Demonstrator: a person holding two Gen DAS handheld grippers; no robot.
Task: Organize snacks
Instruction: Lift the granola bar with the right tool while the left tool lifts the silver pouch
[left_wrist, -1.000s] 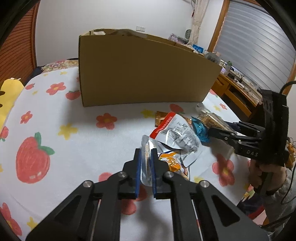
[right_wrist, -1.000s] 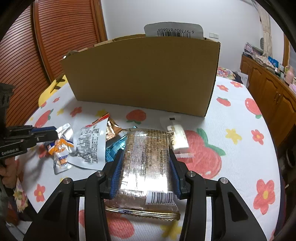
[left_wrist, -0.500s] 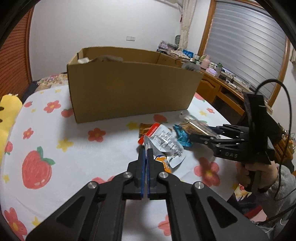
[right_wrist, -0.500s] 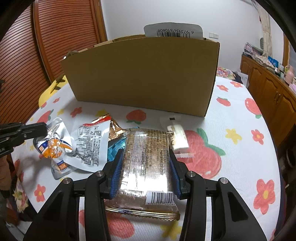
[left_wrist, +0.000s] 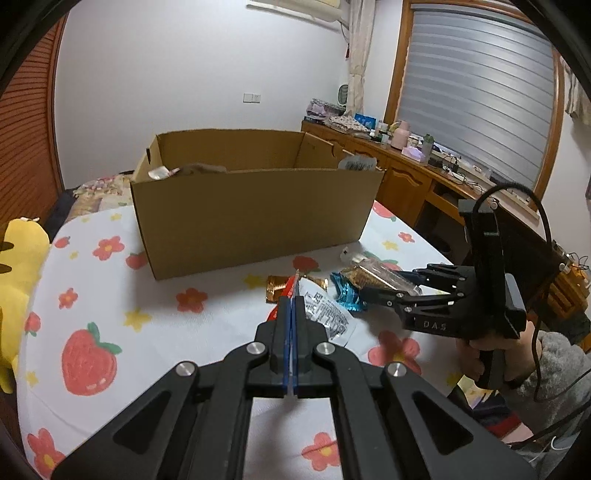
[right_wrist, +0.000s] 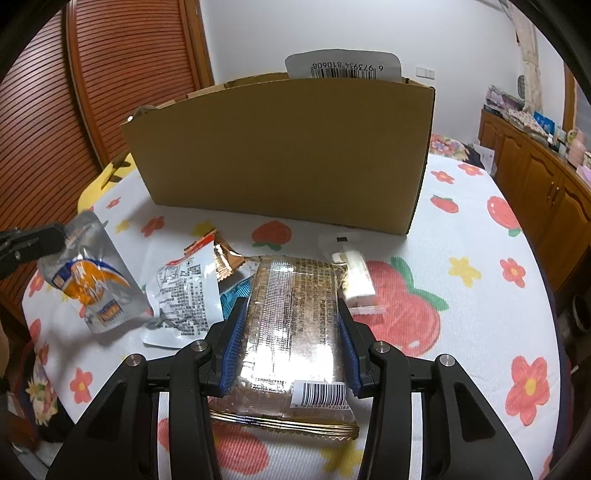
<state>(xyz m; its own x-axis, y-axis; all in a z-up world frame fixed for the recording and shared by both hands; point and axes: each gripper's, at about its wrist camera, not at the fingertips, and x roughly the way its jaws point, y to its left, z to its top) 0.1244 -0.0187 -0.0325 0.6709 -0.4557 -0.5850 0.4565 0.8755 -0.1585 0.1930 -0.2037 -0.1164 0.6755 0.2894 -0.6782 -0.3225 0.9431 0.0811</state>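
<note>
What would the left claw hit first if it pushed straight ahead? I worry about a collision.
Probably the white printed packet just beyond the left claw, which grips the silver pouch; the box stands farther back. Depth is unclear.

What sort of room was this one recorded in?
Most likely a home bedroom or living space: a table under a strawberry-print cloth, wooden cabinets cluttered with household items, a shuttered window and a yellow plush toy.
</note>
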